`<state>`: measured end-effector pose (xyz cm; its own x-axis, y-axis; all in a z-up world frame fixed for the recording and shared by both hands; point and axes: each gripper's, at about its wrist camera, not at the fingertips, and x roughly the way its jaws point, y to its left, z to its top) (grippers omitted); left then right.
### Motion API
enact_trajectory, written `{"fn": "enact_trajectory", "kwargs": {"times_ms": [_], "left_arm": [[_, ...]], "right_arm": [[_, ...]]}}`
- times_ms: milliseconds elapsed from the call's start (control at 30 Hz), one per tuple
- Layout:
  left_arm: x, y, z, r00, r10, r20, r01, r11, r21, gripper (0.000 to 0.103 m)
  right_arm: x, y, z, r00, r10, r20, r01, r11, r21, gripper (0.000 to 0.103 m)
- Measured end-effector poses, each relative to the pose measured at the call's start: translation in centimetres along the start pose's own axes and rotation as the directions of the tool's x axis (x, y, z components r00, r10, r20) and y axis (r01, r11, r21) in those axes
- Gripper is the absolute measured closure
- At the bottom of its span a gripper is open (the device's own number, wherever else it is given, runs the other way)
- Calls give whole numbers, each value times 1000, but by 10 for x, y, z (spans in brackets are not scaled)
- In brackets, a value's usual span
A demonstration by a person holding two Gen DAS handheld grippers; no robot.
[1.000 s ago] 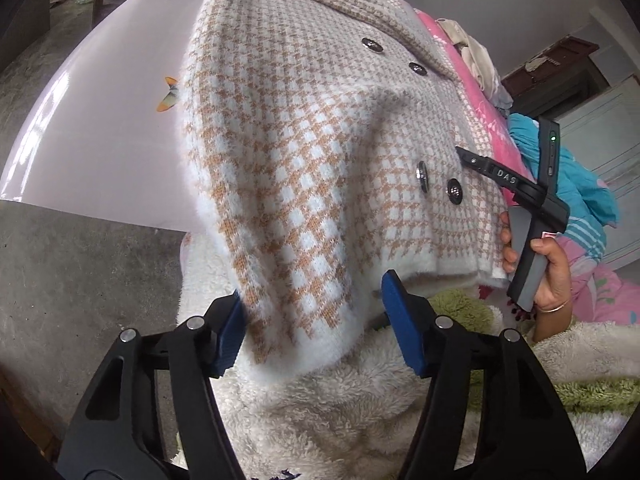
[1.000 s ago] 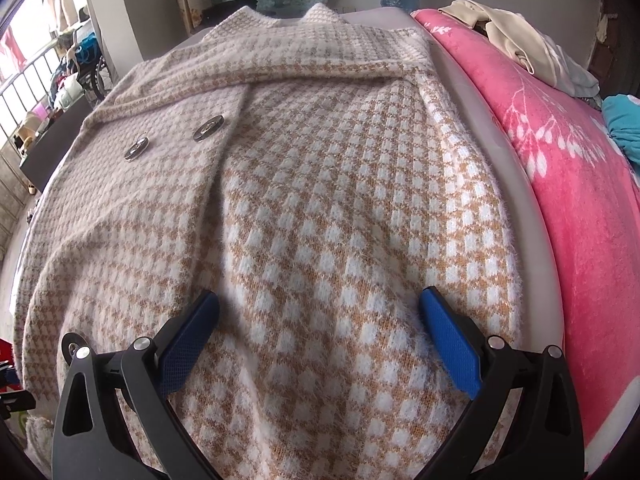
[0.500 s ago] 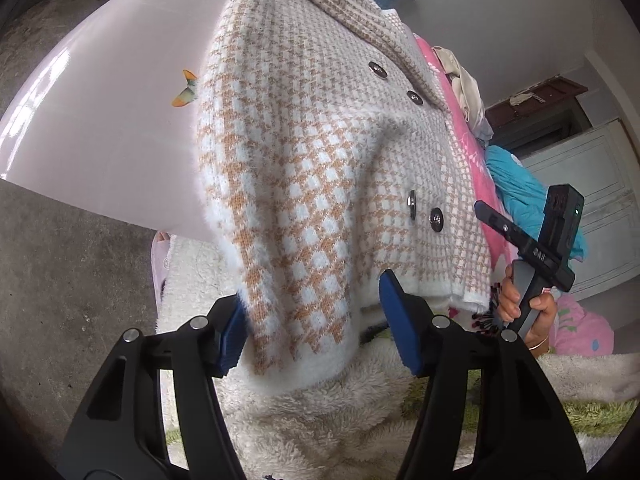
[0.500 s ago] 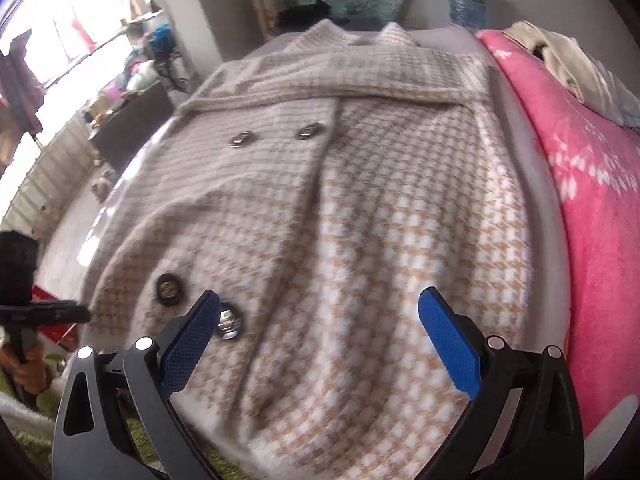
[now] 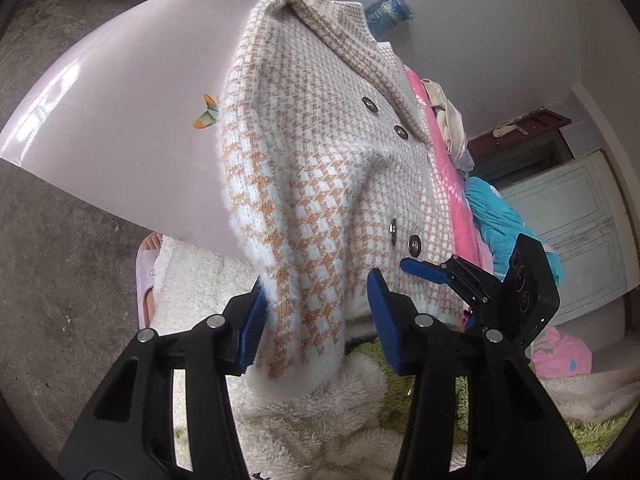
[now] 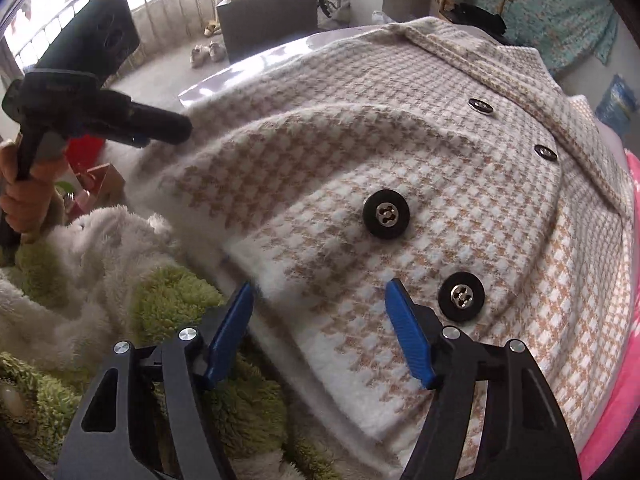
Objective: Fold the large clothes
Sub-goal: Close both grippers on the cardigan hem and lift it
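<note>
A cream and tan houndstooth coat (image 5: 320,168) with dark buttons lies face up on a shiny lilac surface (image 5: 120,112). Its hem hangs over the near edge. My left gripper (image 5: 316,320) straddles the hanging left hem corner; its jaws are closing, the left pad (image 5: 252,320) brushes the cloth and the other stands just off it. In the right wrist view the coat (image 6: 400,140) fills the frame. My right gripper (image 6: 320,332) straddles the front panel's hem corner beside the lowest button (image 6: 461,296), jaws closing, pads not pressing. Each gripper shows in the other's view: right gripper (image 5: 436,274), left gripper (image 6: 172,130).
A fluffy white and green blanket (image 5: 304,420) is bunched below the hem. A pink blanket (image 5: 452,184) runs along the coat's right side, with teal cloth (image 5: 500,216) and a white cupboard (image 5: 580,208) beyond. A slippered foot (image 5: 146,264) stands on the concrete floor at left.
My right gripper swung from over the coat's right half down to the hem by the lower buttons, rolling as it went, and its jaws narrowed. The left jaws narrowed around the hem corner.
</note>
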<state>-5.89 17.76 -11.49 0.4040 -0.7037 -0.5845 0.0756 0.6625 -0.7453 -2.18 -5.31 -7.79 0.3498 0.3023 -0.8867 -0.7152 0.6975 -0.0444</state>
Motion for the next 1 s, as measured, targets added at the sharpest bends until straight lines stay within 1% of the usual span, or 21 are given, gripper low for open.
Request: {"fn": "enact_trajectory", "kwargs": {"times_ms": [67,133,167,200,233,267,300,333,400,500,567,633,700,767,833,867,900,933,1000], "left_arm": [[-2,1,0,1000,-12,7,12,1000,1,59],[-2,1,-1,1000,-17,10,17,1000,-1,60],[-2,1,-1,1000,-15,11,15,1000,-1,60],[-2,1,-1,1000,-11,12,11,1000,0,60],[-2,1,0,1000,-7,13,7,1000,4,60],[-2,0,0,1000,-3,13,3,1000,10,60],[-3,-1,0,1000,4,11,-4,1000,16,60],[-3,-1,0,1000,12,11,-13,1000,22,60],[-2,-1,1,999,32,5,-32,999,30,60],[2,-3,2,998,63,-7,-63,997,45,60],[5,-5,3,996,87,-13,-86,994,61,60],[9,-6,3,993,114,-22,-112,991,76,60],[15,-8,3,988,153,-34,-149,984,92,62],[21,-10,3,979,199,-53,-193,976,102,68],[22,-12,2,970,237,-55,-229,966,122,70],[22,-14,1,965,258,-56,-249,959,135,71],[23,-16,1,960,275,-58,-265,953,148,71],[23,-17,1,955,290,-60,-277,948,159,72],[25,-19,-1,944,321,-73,-304,936,175,72]], "right_arm": [[9,7,1,997,-73,-21,72,995,-67,38],[15,12,-1,989,-146,-29,142,983,-119,50],[14,13,-1,985,-169,-30,164,977,-135,53],[10,13,-1,985,-169,-30,164,977,-133,65],[6,12,-1,988,-153,-33,148,982,-120,82],[1,11,-1,994,-106,-38,102,990,-98,97],[-5,8,0,996,-77,-38,74,995,-68,97],[-11,7,1,996,-82,-29,80,995,-56,97],[-25,0,2,999,-47,-26,47,999,-25,97],[-45,-16,3,999,44,-11,-44,998,36,97],[-48,-20,-1,997,75,-24,-75,997,32,97],[-39,-21,-7,991,126,-49,-124,991,50,99],[-21,-19,-16,980,184,-77,-178,981,83,99],[-5,-14,-26,971,209,-112,-196,974,115,99],[-8,-16,-35,970,225,-93,-208,963,169,99],[-17,-21,-38,972,227,-62,-210,956,204,97],[-27,-28,-42,975,222,-27,-209,948,241,89],[-39,-36,-46,978,209,11,-203,937,284,67],[-65,-56,-62,986,142,88,-165,908,386,40]]}}
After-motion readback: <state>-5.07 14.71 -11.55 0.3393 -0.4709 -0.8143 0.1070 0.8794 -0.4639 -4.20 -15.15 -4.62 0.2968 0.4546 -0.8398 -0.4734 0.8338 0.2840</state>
